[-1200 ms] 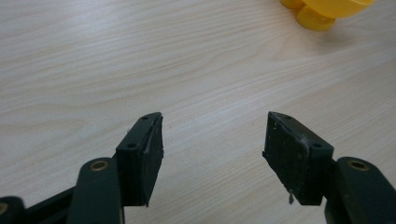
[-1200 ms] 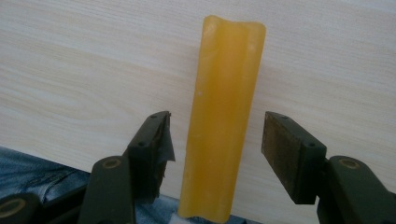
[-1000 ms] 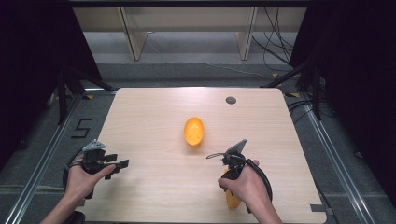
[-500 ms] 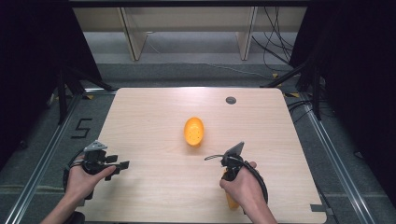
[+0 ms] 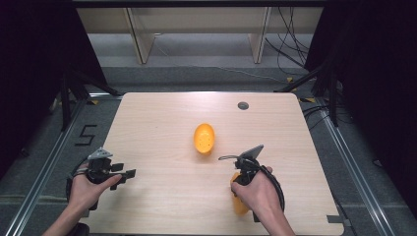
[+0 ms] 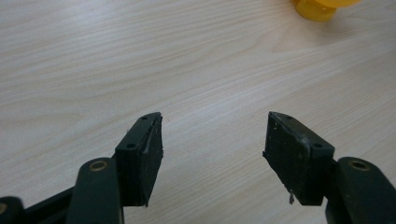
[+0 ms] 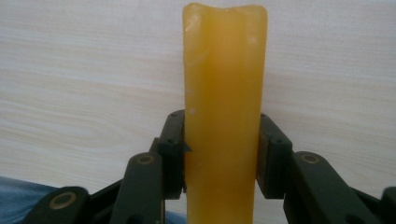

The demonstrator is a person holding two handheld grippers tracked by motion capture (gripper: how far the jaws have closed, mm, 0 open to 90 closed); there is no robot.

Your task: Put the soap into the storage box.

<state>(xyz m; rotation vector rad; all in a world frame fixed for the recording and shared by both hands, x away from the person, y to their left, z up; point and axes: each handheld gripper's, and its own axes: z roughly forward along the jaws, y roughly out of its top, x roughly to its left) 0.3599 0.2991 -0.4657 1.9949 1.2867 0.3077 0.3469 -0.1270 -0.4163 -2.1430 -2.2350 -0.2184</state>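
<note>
Near the table's (image 5: 147, 118) front right, right gripper (image 7: 219, 154) clamps a yellow bar (image 7: 224, 116) (waxy, flat-ended). Left gripper (image 6: 212, 149), front left, jaws spread wide over bare wood. Orange oval dish (image 5: 204, 138) sits mid-table.

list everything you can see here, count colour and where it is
table: 1, light wood, centre of the high view
bowl-like object: 1, orange-yellow, on the table near its middle
stick: 1, orange-yellow, waxy, clamped between the right gripper's jaws near the table's near right edge
round disc: 1, dark grey, at the table's far edge; too small to tell what it is
shelf unit: 1, pale wood, on the floor beyond the table
cables: several, black, on the floor at far right
floor mark "5": 1, black, left of the table
left gripper: 1, black, jaws apart, over bare table at near left
right gripper: 1, black, at near right
hands: 2, each holding a gripper
</note>
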